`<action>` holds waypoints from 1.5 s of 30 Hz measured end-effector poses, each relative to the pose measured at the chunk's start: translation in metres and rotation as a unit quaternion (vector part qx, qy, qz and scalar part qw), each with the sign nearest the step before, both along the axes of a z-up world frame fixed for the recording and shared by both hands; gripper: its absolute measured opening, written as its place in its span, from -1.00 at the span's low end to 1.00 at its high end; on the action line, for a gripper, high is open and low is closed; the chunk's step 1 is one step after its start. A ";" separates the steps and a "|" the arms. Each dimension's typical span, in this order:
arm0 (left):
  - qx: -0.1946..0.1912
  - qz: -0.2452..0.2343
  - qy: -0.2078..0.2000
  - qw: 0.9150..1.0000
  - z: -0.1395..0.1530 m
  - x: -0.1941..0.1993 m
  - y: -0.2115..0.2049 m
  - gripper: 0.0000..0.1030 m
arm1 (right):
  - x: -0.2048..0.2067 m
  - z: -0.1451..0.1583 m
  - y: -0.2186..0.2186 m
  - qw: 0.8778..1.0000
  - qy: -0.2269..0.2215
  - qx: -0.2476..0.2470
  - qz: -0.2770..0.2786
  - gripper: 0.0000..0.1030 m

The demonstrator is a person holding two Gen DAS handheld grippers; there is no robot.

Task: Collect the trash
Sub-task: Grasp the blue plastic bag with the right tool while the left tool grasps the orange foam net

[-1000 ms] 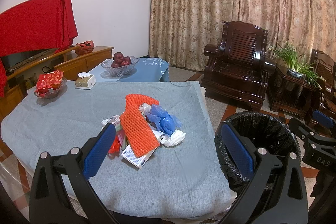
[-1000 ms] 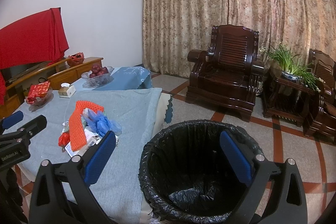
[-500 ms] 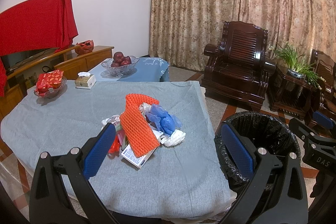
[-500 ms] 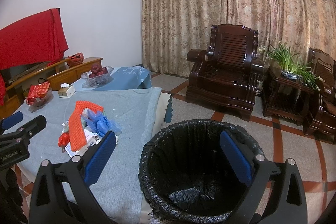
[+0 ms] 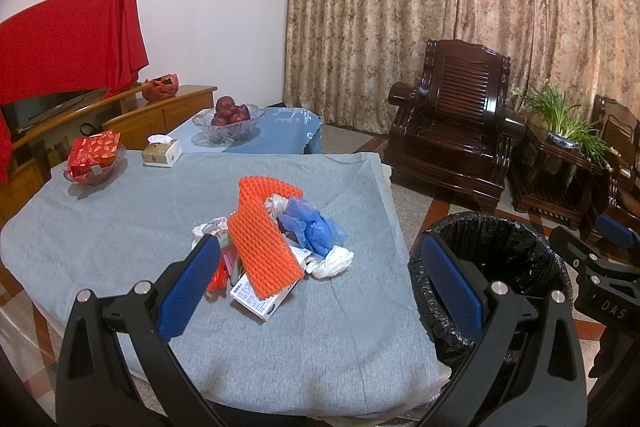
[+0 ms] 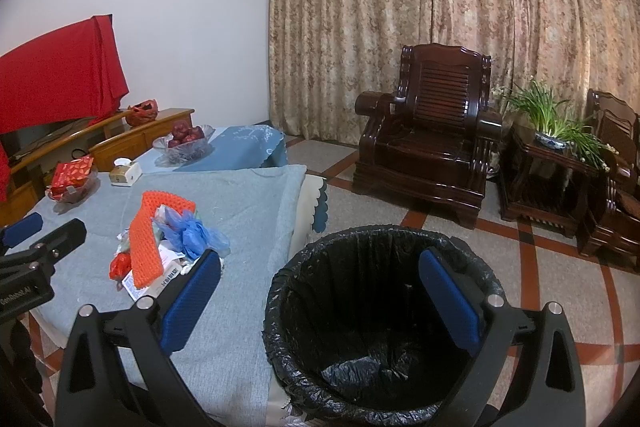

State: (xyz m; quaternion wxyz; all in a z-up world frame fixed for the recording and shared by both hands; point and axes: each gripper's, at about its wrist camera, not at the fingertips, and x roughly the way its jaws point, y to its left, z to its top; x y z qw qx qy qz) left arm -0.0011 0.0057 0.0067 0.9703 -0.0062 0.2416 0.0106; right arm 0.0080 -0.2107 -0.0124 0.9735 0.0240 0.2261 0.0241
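With both the left gripper and right gripper spread and empty, advance the left onto the orange foam mesh sleeve topping the litter ahead, then carry it rightward to the black-lined round bin below the right gripper.

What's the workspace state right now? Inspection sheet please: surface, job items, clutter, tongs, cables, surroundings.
Surface: table under a grey cloth, flat, mostly bare.
Job's things: trash pile near the table's middle: orange foam net on top, blue plastic bag, white crumpled paper, small carton, red wrapper. Bin with black liner on the floor beside the table; no trash seen inside.
Clutter: tissue box, dish of red packets, fruit bowl on the blue-clothed table behind.
Tongs: left tongs open, empty, facing the pile; right tongs open, empty, over the bin.
Cables: nothing seen.
Surroundings: dark wooden armchair, potted plant, curtains.
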 end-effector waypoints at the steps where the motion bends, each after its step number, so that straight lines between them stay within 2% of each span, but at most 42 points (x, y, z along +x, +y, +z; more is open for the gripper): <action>1: 0.000 0.001 0.000 1.000 0.000 0.000 0.000 0.90 | 0.000 -0.001 -0.002 1.000 0.000 0.000 0.001 0.88; 9: 0.006 0.031 -0.001 1.000 -0.009 0.010 0.025 0.90 | 0.019 -0.018 0.004 1.000 0.000 0.000 0.019 0.88; 14: 0.005 0.066 0.002 0.998 -0.025 0.024 0.065 0.90 | 0.041 -0.023 0.037 0.999 0.001 0.000 0.051 0.88; 19: 0.023 0.098 0.016 0.995 -0.046 0.036 0.095 0.90 | 0.072 -0.039 0.072 0.996 0.014 0.000 0.083 0.88; 22: 0.024 0.104 0.030 0.994 -0.058 0.048 0.110 0.90 | 0.088 -0.050 0.090 0.995 0.021 -0.002 0.098 0.88; 26: 0.017 0.109 0.040 0.993 -0.073 0.063 0.122 0.90 | 0.122 -0.066 0.110 0.992 0.045 0.006 0.118 0.77; 32: 0.015 0.098 0.048 0.994 -0.084 0.086 0.125 0.89 | 0.163 -0.085 0.141 0.986 0.071 -0.021 0.146 0.62; 36: 0.000 0.095 0.055 0.994 -0.087 0.100 0.130 0.79 | 0.185 -0.099 0.158 0.982 0.091 -0.030 0.163 0.55; 40: -0.008 0.090 0.064 0.994 -0.092 0.111 0.131 0.65 | 0.202 -0.112 0.170 0.976 0.115 -0.034 0.184 0.36; 42: -0.012 0.085 0.069 0.994 -0.094 0.115 0.131 0.60 | 0.208 -0.117 0.175 0.973 0.125 -0.036 0.193 0.16; 44: -0.014 0.080 0.073 0.994 -0.097 0.118 0.130 0.57 | 0.213 -0.121 0.177 0.969 0.137 -0.028 0.204 -0.24; 45: -0.016 0.078 0.076 0.994 -0.099 0.120 0.129 0.56 | 0.214 -0.121 0.177 0.968 0.141 -0.025 0.208 -0.32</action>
